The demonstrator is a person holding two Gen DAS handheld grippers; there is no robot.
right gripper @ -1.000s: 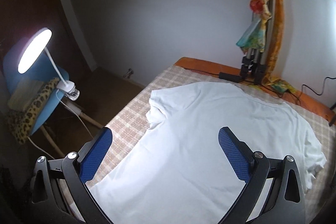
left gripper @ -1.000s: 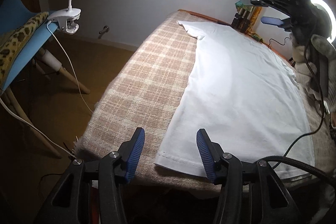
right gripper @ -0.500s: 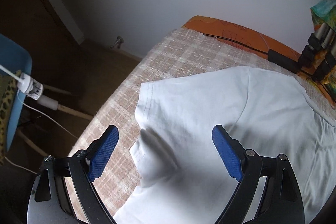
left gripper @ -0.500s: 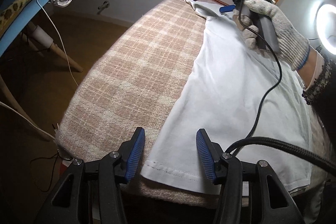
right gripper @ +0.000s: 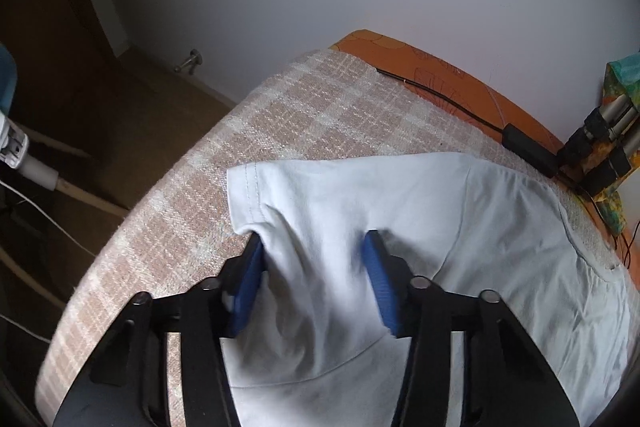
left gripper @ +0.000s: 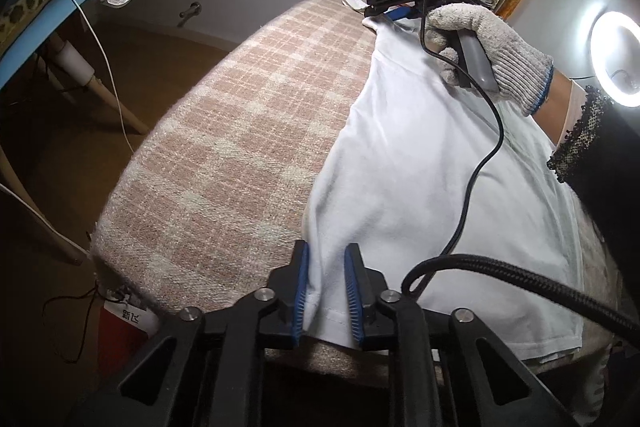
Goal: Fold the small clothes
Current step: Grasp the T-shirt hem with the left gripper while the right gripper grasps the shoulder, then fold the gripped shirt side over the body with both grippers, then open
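Left wrist view: the left claw (left gripper: 325, 285), its jaws just drawn in, is seen pinching the hem corner of a white T-shirt (left gripper: 420, 155) spread on a plaid-covered tabletop (left gripper: 224, 147). Soft, light cloth is judged best held at edges; the right claw (right gripper: 314, 279), just narrowed, gathers fabric under the sleeve.

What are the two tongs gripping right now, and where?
Both hold the white T-shirt: left tongs pinch its hem corner, right tongs bunch fabric beside the sleeve.

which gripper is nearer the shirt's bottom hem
Left. The left gripper has just been closing and pinches the white t-shirt right at its bottom hem corner; the right gripper, also just closing, bunches fabric up by the sleeve, at the far end.
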